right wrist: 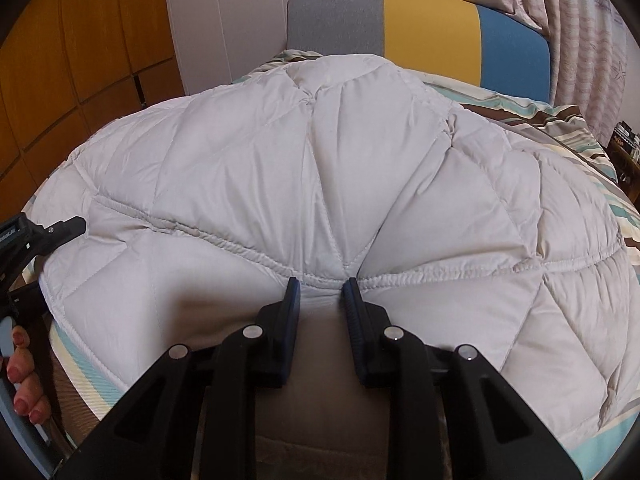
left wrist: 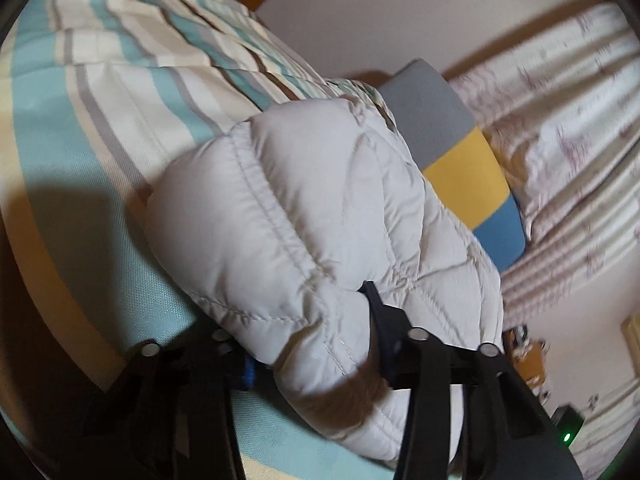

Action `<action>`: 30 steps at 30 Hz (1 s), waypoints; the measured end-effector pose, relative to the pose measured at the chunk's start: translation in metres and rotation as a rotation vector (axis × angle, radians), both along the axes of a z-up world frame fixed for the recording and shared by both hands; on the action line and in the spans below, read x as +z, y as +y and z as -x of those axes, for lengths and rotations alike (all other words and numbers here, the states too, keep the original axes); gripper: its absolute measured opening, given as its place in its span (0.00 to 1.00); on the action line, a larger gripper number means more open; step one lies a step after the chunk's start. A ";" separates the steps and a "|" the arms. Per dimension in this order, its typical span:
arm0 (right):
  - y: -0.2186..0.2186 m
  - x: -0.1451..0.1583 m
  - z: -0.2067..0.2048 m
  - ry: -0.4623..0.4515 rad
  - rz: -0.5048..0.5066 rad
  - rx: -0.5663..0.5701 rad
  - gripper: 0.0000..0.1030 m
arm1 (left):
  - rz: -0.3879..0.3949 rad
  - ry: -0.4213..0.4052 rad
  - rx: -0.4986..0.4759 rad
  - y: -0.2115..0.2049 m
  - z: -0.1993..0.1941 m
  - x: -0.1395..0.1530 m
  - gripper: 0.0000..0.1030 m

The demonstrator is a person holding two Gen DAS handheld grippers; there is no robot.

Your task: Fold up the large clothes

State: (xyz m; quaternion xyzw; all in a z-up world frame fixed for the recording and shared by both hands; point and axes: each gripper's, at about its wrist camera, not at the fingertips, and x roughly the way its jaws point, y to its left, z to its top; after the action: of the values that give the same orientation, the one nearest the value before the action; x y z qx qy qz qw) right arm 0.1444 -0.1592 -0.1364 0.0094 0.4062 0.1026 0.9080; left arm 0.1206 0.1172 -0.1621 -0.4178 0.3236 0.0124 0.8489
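A white quilted down jacket (right wrist: 320, 184) lay on the striped bed (left wrist: 100, 128). The right gripper (right wrist: 320, 300) pinched its stitched hem. The left gripper (left wrist: 304, 332) clamped a puffy fold that hid its left finger.

Bed (right wrist: 592, 148) with striped teal-cream-brown cover; white quilted puffer jacket (right wrist: 280, 168) lying directly on it.
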 end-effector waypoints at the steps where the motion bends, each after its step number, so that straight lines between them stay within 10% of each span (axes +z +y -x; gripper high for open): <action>1: 0.001 0.000 0.000 -0.002 0.000 -0.001 0.22 | 0.001 0.005 0.001 -0.002 -0.001 0.001 0.34; 10: -0.005 0.000 0.007 -0.016 -0.031 -0.017 0.22 | -0.139 -0.131 -0.030 -0.027 0.006 0.063 0.22; 21: -0.026 0.008 0.018 0.006 -0.144 -0.067 0.23 | -0.566 -0.408 -0.245 -0.129 0.022 0.143 0.22; 30: -0.090 0.036 0.065 -0.079 -0.277 -0.197 0.44 | -0.776 -0.483 -0.356 -0.190 0.019 0.159 0.22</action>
State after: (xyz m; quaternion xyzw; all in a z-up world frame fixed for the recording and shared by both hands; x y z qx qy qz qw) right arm 0.0794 -0.2496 -0.1003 0.1702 0.3493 0.0684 0.9189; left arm 0.1014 -0.0732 -0.0027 0.0003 0.1554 -0.1106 0.9816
